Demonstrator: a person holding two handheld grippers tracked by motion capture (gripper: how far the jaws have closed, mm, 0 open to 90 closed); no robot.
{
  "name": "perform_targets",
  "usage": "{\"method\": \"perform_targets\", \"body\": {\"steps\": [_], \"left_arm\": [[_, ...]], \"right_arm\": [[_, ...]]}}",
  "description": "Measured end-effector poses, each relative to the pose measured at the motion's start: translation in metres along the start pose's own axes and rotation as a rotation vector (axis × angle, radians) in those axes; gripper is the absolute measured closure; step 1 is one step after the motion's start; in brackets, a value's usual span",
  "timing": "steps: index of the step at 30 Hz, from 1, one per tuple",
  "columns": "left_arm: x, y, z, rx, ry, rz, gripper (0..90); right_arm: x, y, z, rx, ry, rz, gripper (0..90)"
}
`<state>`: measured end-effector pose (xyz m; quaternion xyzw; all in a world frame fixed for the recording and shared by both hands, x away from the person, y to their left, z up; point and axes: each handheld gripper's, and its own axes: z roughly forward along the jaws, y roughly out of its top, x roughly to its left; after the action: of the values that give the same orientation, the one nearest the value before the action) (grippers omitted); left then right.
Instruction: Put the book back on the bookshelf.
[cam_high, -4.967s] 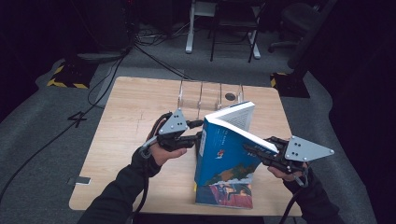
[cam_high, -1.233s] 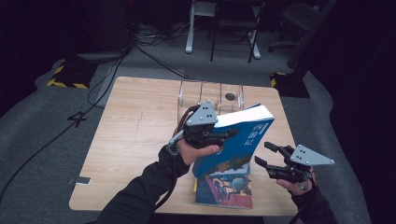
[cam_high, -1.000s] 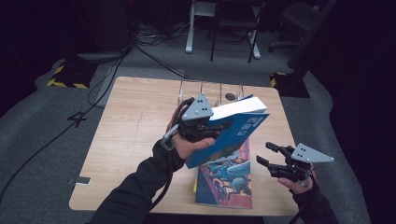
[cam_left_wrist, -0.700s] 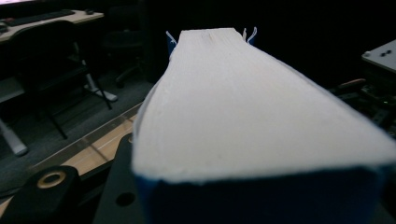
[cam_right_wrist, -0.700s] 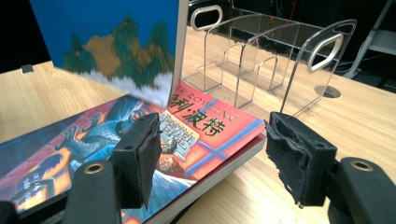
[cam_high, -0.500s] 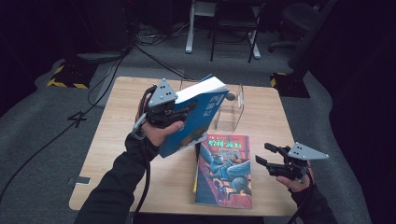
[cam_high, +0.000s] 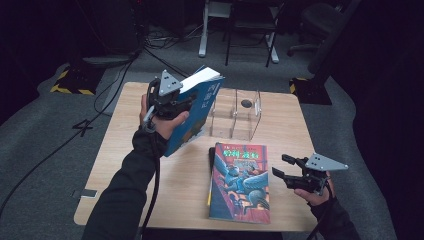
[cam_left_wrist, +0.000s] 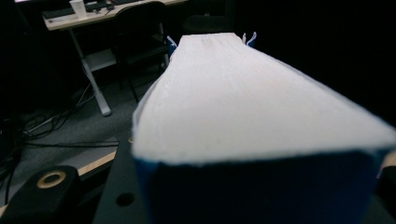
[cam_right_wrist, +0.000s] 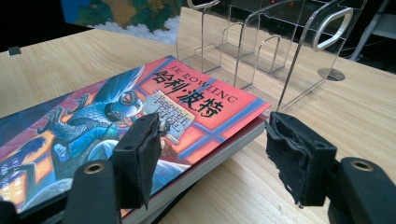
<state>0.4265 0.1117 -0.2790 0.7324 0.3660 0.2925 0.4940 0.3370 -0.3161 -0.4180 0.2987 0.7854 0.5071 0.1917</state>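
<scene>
So the left gripper (cam_high: 187, 102) is clamping the blue book (cam_high: 197, 107) up off the table (cam_high: 120, 165), tilted, with the page block facing up and away from the hand. In the left gripper view the white page edge (cam_left_wrist: 243, 93) is running straight out ahead of the jaws, so the grip is sitting at one end of the book and there's a lot of weight hanging out past it.

The clear acrylic book stand (cam_high: 237, 112) is sitting just beyond the far tip of the held book, off to the inner side of the left gripper. My guess is the book is heading into one of its slots.

The right gripper (cam_high: 285, 167) is idling low over the table with its jaws gaping and nothing between them. The red-covered book (cam_right_wrist: 140, 121) is lying flat right in front of its pads (cam_right_wrist: 299, 158), stacked on something dark underneath.

If I'm doing this step, I'm rolling the wrist until the book is standing properly upright before going anywhere near the stand, since those dividers (cam_right_wrist: 254, 56) are thin and look narrowly spaced. Then I'm lining the lower edge up with one gap and lowering slowly. With the grip that far toward one end, the free end is probably wanting to sag, so I'm keeping the squeeze firm and not rushing.
</scene>
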Motion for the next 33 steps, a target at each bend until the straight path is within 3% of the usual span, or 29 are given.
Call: {"method": "perform_targets", "body": {"steps": [20, 21, 33], "left_arm": [[-0.011, 0.003, 0.071, 0.058, 0.179, -0.095, 60.5], [-0.012, 0.003, 0.079, 0.059, 0.204, -0.114, 60.5], [-0.01, 0.014, 0.122, 0.031, 0.278, -0.12, 60.5]], "right_arm": [[0.001, -0.003, 0.003, 0.003, 0.022, 0.006, 35.7], [0.002, -0.003, 0.003, 0.003, 0.024, 0.006, 35.7], [0.001, -0.004, 0.004, -0.004, 0.036, 0.013, 35.7]]}}
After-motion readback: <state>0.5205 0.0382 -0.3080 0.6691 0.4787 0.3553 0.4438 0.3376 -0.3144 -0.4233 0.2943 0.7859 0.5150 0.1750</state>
